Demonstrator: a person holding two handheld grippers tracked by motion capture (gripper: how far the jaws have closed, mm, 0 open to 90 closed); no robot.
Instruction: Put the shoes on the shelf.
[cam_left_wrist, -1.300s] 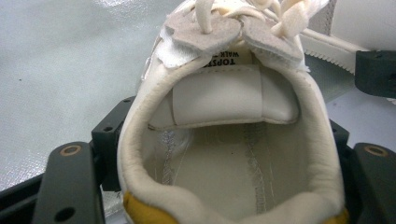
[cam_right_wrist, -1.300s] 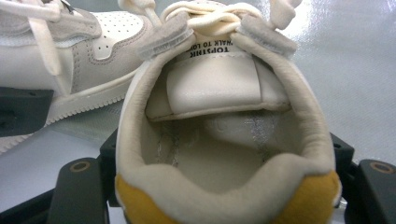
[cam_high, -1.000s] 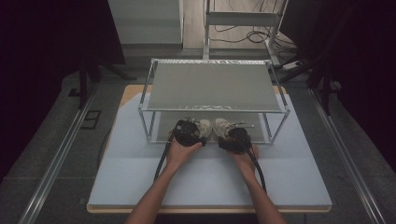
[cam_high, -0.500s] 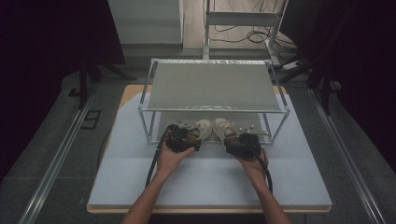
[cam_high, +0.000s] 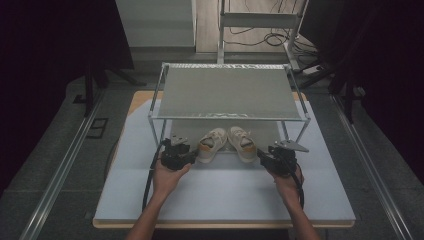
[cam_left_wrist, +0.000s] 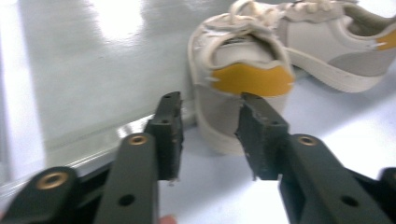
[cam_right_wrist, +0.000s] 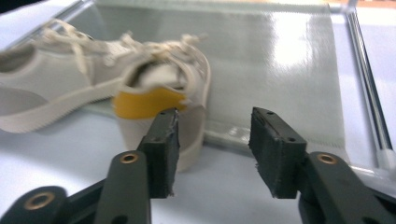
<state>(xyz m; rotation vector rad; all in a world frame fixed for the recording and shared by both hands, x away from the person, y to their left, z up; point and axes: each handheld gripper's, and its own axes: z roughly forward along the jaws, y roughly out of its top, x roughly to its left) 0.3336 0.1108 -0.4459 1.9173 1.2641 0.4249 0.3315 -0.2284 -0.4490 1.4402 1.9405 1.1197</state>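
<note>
Dark room, rails on the floor either side of a pale blue table (cam_high: 125, 197).

Rack (cam_high: 227, 92): two-tier metal frame with grey mesh shelves, standing on the table's far half; top shelf bare.

Shoes: one pair of cream lace-up sneakers with yellow heel patches, toes in on the front edge of the lower shelf, heels jutting toward the person. Left shoe (cam_high: 210, 144) and right shoe (cam_high: 242, 143) lie side by side, angled apart at the heels. Judged light, soft in the upper, firm at sole and heel counter; the padded heel collar or heel counter looks the best place to pinch, laces loose and liable to snag.

Left gripper (cam_high: 194, 157): released, jaws spread, just behind the left shoe's heel, holding nothing. Right gripper (cam_high: 261, 154): likewise released and empty, near the right shoe's heel.

View notes: gripper views give the yellow patches (cam_left_wrist: 250, 79), frayed collar lining and laces; high view gives the whole rack and both forearms.
</note>
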